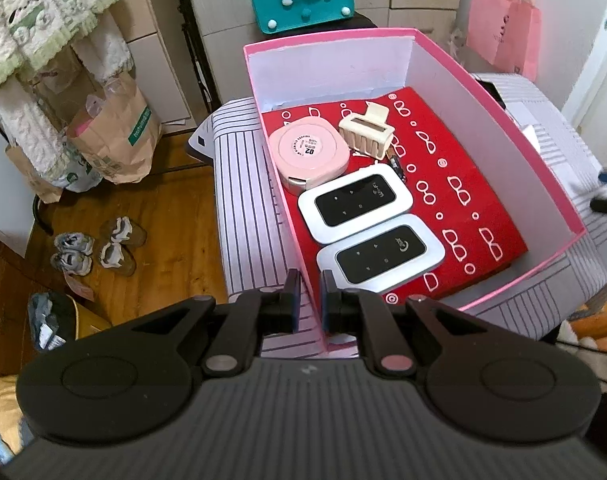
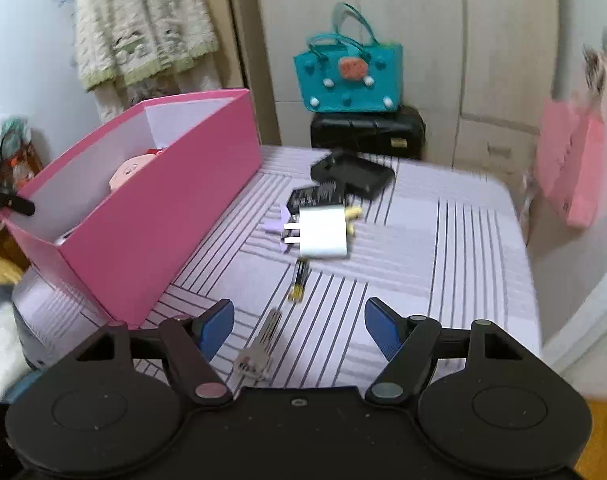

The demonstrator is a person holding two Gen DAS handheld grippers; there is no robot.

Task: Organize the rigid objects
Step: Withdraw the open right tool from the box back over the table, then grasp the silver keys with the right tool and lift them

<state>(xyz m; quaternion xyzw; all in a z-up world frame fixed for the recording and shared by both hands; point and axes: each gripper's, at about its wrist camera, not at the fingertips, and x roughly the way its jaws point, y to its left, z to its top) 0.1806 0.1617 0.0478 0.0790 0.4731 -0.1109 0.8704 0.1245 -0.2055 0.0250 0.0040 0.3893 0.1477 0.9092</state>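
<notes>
Gripping the near wall of the pink box [image 1: 499, 104] with the left gripper [image 1: 310, 300], jaws pinching the cardboard. Lying inside on a red patterned sheet [image 1: 463, 184]: two white pocket routers [image 1: 355, 202], pink round case [image 1: 308, 151], cream hair claw [image 1: 365, 133].

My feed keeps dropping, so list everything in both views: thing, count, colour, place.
Open cardboard box: 1, pink outside, white inside, on striped cloth.
Patterned liner: 1, red, box floor.
Pocket wifi routers: 2, white and black, in box.
Round compact case: 1, pink, in box.
Hair claw clip: 1, cream, in box.
Plug adapter: 1, white, on cloth.
Flat gadgets: 2, black, behind adapter.
Battery: 1, black and yellow, on cloth.
Metal key: 1, silver, nearest right jaws.
Tote bag: 1, teal, on black case.
Left gripper: jaws shut on box wall.
Right gripper: jaws open, empty.
</notes>
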